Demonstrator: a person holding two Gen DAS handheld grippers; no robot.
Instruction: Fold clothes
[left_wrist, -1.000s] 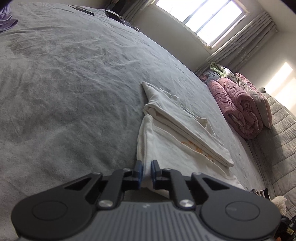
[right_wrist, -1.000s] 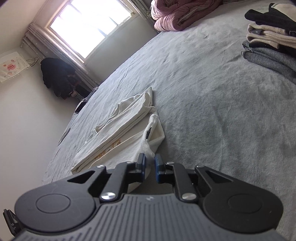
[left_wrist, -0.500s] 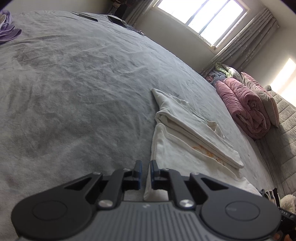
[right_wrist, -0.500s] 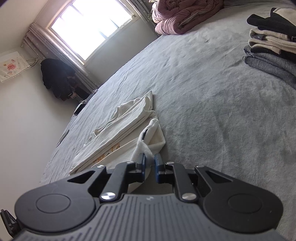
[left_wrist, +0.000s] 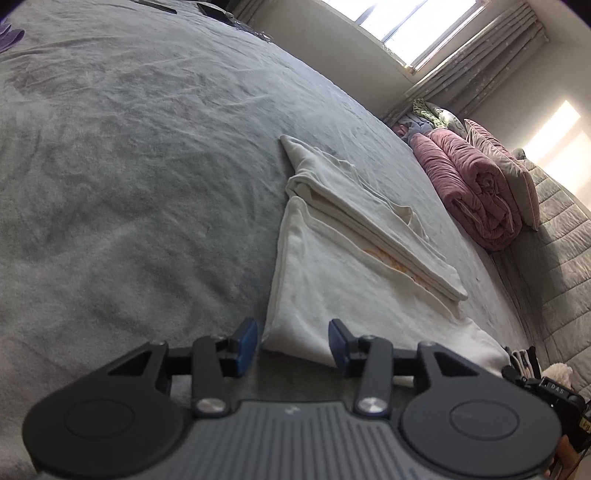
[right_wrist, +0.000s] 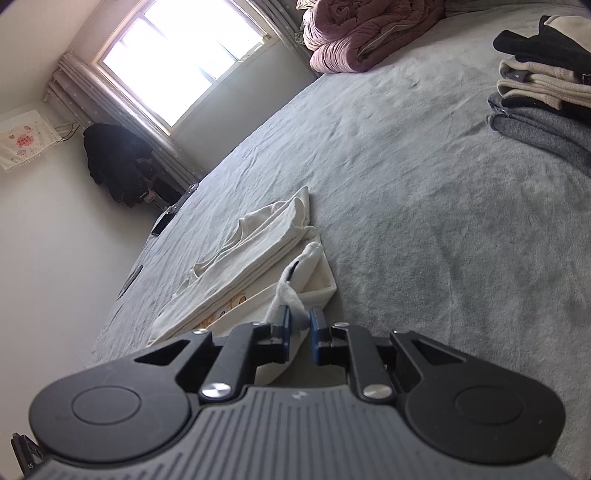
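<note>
Garment: the cream garment (left_wrist: 332, 280) lies flat on the grey bed (left_wrist: 129, 166), partly folded, with a long flap doubled over its far side (an orange print peeks from under that flap).
Left tongs: the left tongs (left_wrist: 293, 341) stand wide apart at 6 o'clock in their view, gripping nothing; the near corner of the cloth sits between the blue pads (left_wrist: 246, 339), free on the bed.
Right tongs: the right tongs (right_wrist: 299, 326) are nearly closed, with a bunched fold of the cream cloth (right_wrist: 291, 295) between the pads; whether they pinch it firmly I cannot tell for sure, though it looks gripped.
Step in hand: judging by this, one end is let go while the other end is held, midway through a fold.
Next move: likely the left tongs need to close on the near corner, level with the right's grip, so both ends can be carried over together without skewing the edge.
Surroundings: a stack of folded clothes (right_wrist: 543, 96) at 2 o'clock in the right view; a rolled pink quilt (left_wrist: 476, 192) at 3 o'clock in the left.
</note>
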